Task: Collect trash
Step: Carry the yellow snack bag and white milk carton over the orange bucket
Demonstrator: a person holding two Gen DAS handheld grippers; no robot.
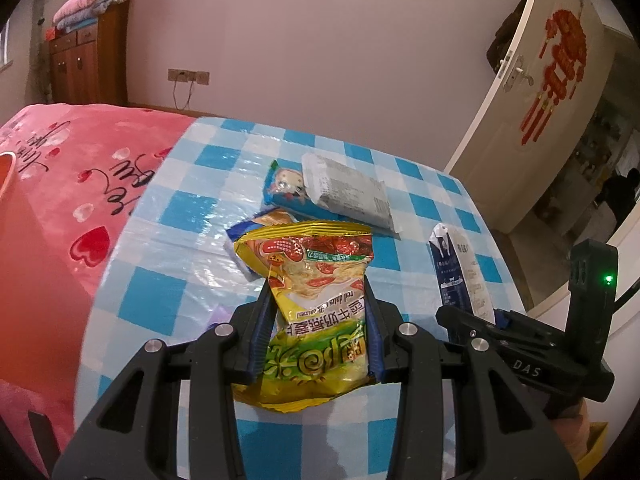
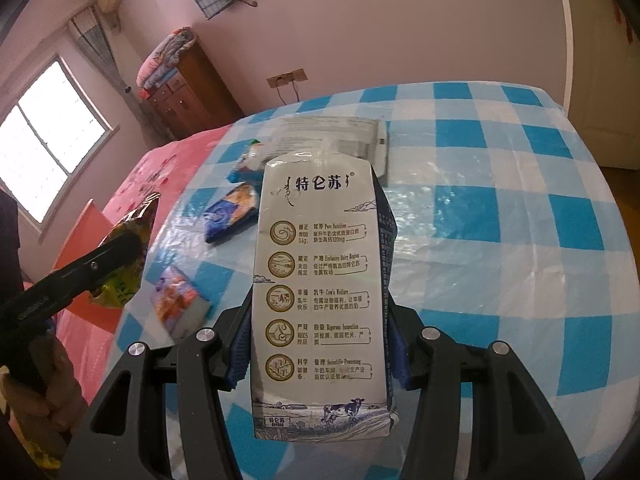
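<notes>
My left gripper [image 1: 318, 292] is shut on a yellow snack wrapper [image 1: 316, 300] and holds it above the blue-checked table [image 1: 192, 300]. My right gripper [image 2: 320, 292] is shut on a white and blue milk carton [image 2: 320, 300], lifted over the table [image 2: 500, 240]. The carton also shows in the left wrist view [image 1: 460, 276]. The left gripper with the yellow wrapper [image 2: 128, 256] shows at the left of the right wrist view. On the table lie a grey-white packet [image 1: 352, 196], a blue cartoon wrapper [image 1: 286, 188], a blue-orange wrapper [image 2: 232, 212] and a purple-orange wrapper [image 2: 178, 304].
A bed with a pink heart blanket [image 1: 60, 184] lies left of the table. An orange-red box [image 2: 86, 248] stands between bed and table. A wooden cabinet [image 1: 86, 56] stands at the far wall. A white door [image 1: 540, 92] with red decoration is at the right.
</notes>
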